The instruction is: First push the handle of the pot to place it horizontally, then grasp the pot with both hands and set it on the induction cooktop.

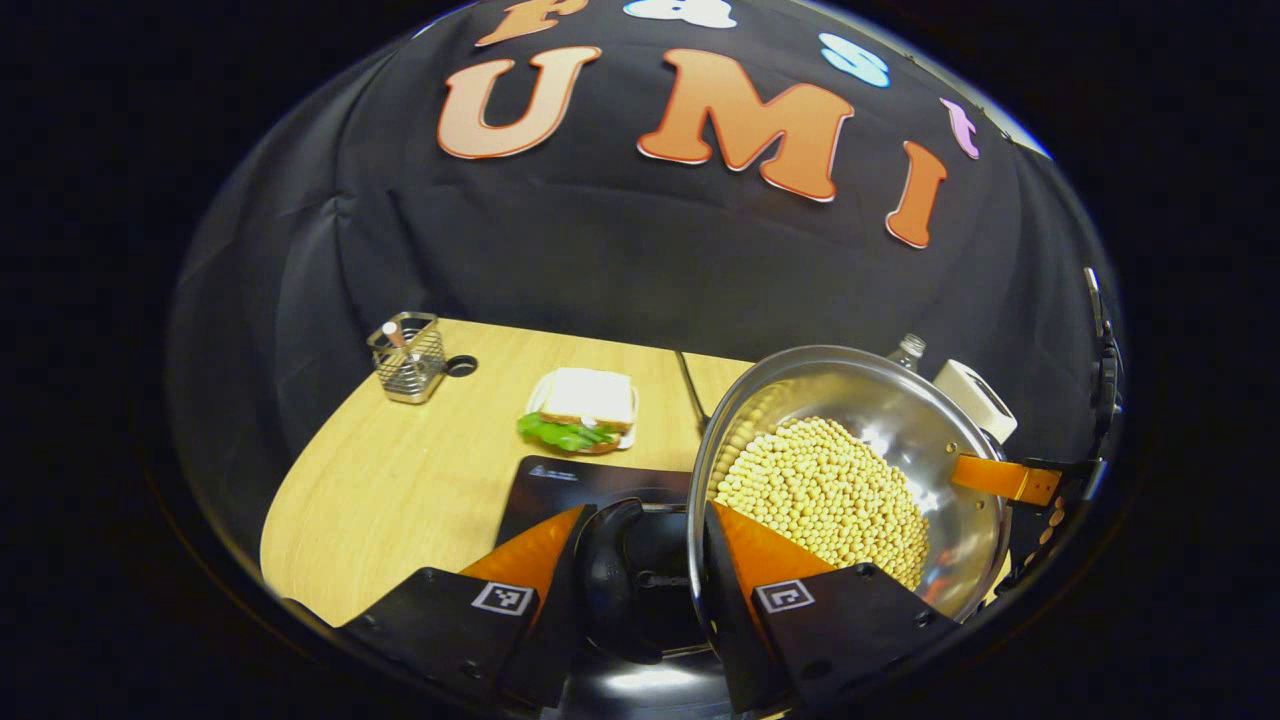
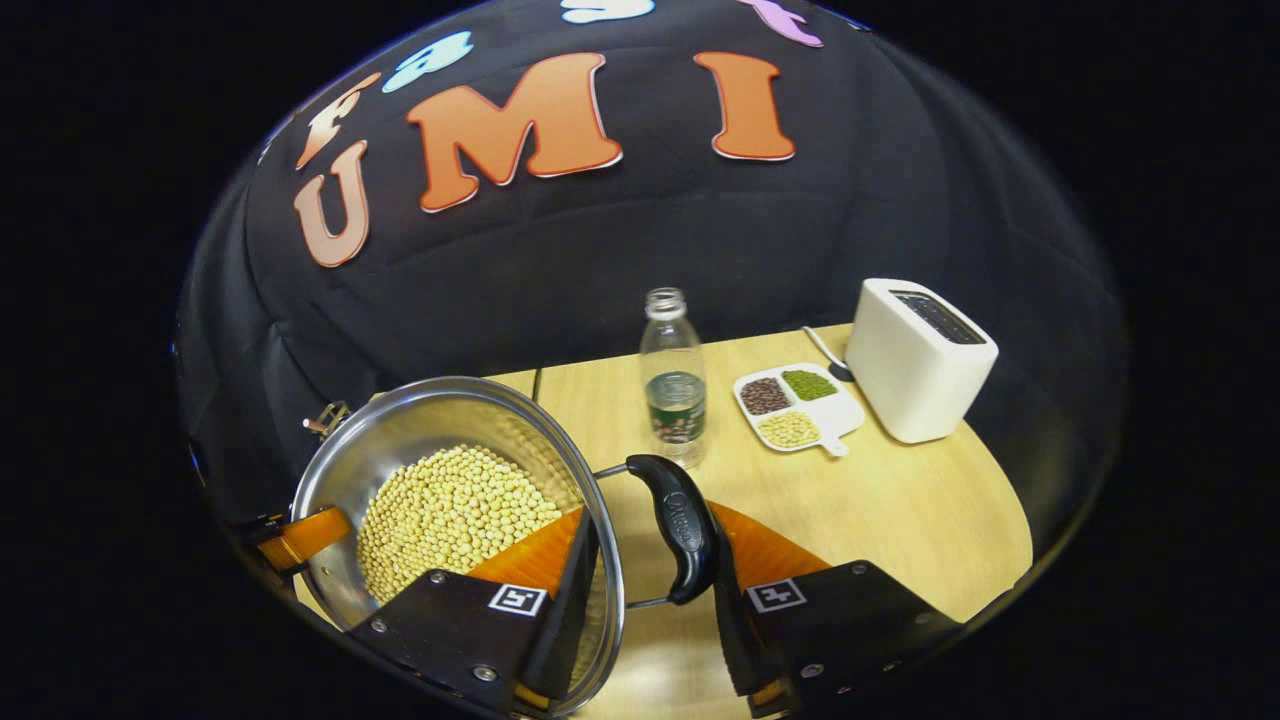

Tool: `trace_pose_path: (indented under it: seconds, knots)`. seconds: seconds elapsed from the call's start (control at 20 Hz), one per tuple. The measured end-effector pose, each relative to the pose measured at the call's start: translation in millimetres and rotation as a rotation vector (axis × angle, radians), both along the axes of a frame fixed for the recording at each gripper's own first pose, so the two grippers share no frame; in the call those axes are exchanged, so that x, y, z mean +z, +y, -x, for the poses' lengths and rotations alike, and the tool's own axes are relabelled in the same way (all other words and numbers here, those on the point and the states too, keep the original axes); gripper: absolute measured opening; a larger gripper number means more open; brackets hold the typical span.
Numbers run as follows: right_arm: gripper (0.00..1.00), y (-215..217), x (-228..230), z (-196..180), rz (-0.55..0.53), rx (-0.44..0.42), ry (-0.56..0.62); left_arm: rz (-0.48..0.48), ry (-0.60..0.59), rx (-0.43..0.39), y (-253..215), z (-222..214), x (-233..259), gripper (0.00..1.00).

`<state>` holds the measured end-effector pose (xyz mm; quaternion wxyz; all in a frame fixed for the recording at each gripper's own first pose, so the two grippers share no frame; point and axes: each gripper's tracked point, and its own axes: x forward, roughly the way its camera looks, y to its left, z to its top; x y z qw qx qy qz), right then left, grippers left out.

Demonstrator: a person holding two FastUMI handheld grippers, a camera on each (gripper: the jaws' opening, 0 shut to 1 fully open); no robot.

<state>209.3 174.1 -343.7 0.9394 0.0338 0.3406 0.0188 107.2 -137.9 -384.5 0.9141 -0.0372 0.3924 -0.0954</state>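
A steel pot (image 1: 900, 420) holding soybeans (image 1: 830, 490) sits between my two grippers. My left gripper (image 1: 645, 520) is shut on the pot's black side handle (image 1: 630, 570), one finger outside the handle and the other inside the rim. My right gripper (image 2: 655, 520) is shut on the opposite black handle (image 2: 680, 525) in the same way, with its left finger inside the pot (image 2: 440, 420). Across the soybeans (image 2: 450, 515), each gripper sees the other's orange finger (image 1: 1005, 480) (image 2: 300, 535). The black induction cooktop (image 1: 560, 480) lies under the pot's left side. Whether the pot rests on it, I cannot tell.
On the wooden table (image 1: 400, 490), a sandwich on a plate (image 1: 585, 410) and a wire basket (image 1: 408, 355) stand beyond the cooktop. On the right half of the table (image 2: 900, 520) are a bottle (image 2: 672, 385), a divided dish of beans (image 2: 795, 405) and a white toaster (image 2: 920, 360).
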Motion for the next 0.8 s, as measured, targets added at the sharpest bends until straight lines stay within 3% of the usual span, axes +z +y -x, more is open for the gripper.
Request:
trace_pose_path:
  seconds: [0.15, 0.4, 0.45, 0.5, 0.6, 0.65, 0.7, 0.8]
  knots:
    - [0.58, 34.3, -5.4, 2.5, -0.007, 0.036, 0.017, -0.021, 0.006, 0.025, 36.7, -2.6, -2.5, 0.64]
    - [0.58, 78.0, -30.3, 13.2, -0.02, 0.079, 0.076, -0.049, 0.049, 0.057, 87.8, 1.8, -24.1, 0.69]
    - [0.54, 84.7, -36.4, 14.7, -0.021, 0.086, 0.088, -0.052, 0.06, 0.065, 94.7, 2.4, -29.8, 0.69]
    - [0.59, 89.5, -43.5, 17.9, -0.026, 0.09, 0.104, -0.054, 0.075, 0.072, 101.0, 3.5, -36.8, 0.69]
    - [0.54, 98.7, -54.9, 23.4, -0.03, 0.098, 0.145, -0.055, 0.103, 0.084, 110.4, 7.1, -46.2, 0.69]
    - [0.58, 101.5, -57.6, 24.4, -0.03, 0.097, 0.153, -0.055, 0.116, 0.084, 113.8, 8.7, -49.8, 0.7]
    - [0.54, 102.1, -60.8, 25.2, -0.026, 0.097, 0.159, -0.051, 0.125, 0.086, 115.1, 9.9, -54.9, 0.63]
    - [0.59, 101.8, -65.2, 25.4, -0.015, 0.095, 0.168, -0.043, 0.14, 0.08, 114.3, 7.0, -62.7, 0.68]
